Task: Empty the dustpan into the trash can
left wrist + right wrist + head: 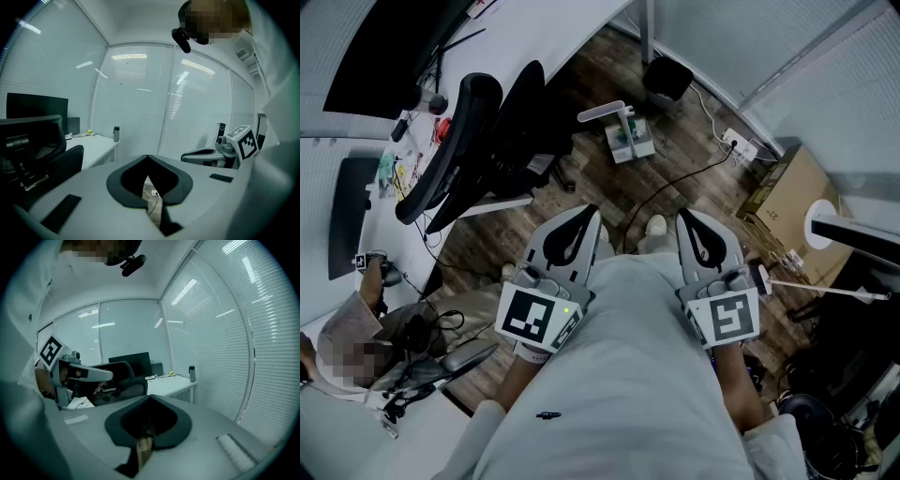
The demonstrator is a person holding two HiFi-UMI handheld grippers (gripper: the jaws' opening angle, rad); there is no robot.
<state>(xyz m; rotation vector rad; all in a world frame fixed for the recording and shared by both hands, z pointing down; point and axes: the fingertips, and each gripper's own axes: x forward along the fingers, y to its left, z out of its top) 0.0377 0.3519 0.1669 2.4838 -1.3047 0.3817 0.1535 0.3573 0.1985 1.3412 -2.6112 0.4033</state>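
A black office chair [464,150] stands by the white bench [544,37] at the left. The left hand-held gripper [589,217] is held in front of the person's waist, its 2 jaws together on nothing. Ahead on the wood floor [680,131] sits the white dustpan [628,139], near but apart from the black trash can [667,80] by the wall. The right hand-held gripper [686,217] is likewise closed and empty. A cardboard box [787,192] lies at the right.
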